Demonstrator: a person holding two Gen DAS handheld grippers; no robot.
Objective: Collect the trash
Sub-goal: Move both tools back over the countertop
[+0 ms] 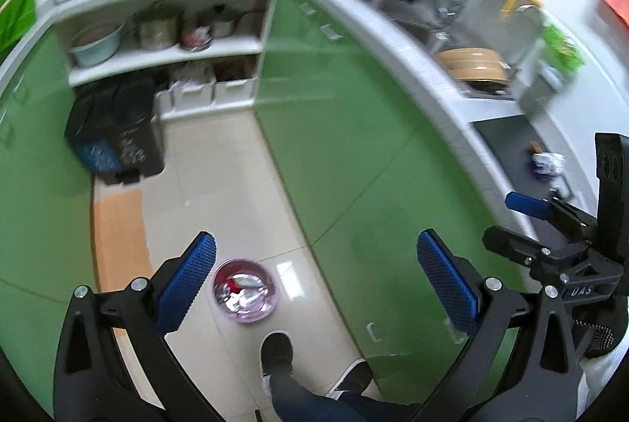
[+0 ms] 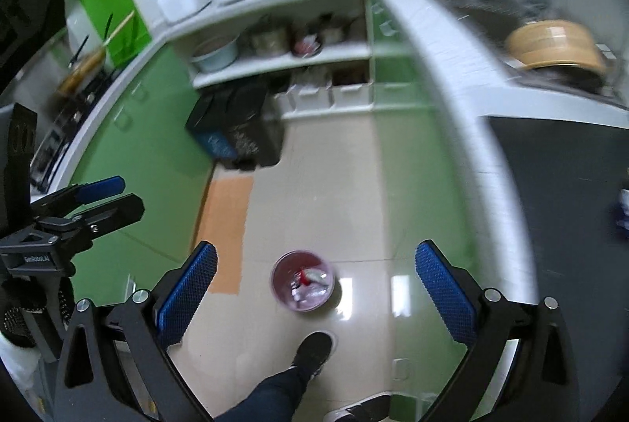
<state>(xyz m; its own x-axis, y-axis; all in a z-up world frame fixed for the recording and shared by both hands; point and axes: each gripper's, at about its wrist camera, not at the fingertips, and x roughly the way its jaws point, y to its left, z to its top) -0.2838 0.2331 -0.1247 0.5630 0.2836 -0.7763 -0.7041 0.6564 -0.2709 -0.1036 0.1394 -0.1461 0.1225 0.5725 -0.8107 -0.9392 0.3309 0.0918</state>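
Left wrist view: left tongs [image 1: 316, 278] gape empty; right tongs [image 2: 315, 288] likewise. Step in hand, judged: approach. Next move calls for reaching the wrapper [image 1: 547, 162] on the bench [image 1: 397, 41] at 3 o'clock, for the bin [image 1: 246, 290].

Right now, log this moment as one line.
left gripper: open, empty | right gripper: open, empty | pink bin: on floor, holds trash | wrapper: on counter

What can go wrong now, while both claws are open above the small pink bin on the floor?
1. The person's shoe stands close to the pink bin; a step forward may tip it and spill the wrappers.
2. The crumpled wrapper lies on the dark counter, far from the bin, so it may be forgotten or dropped on the way.
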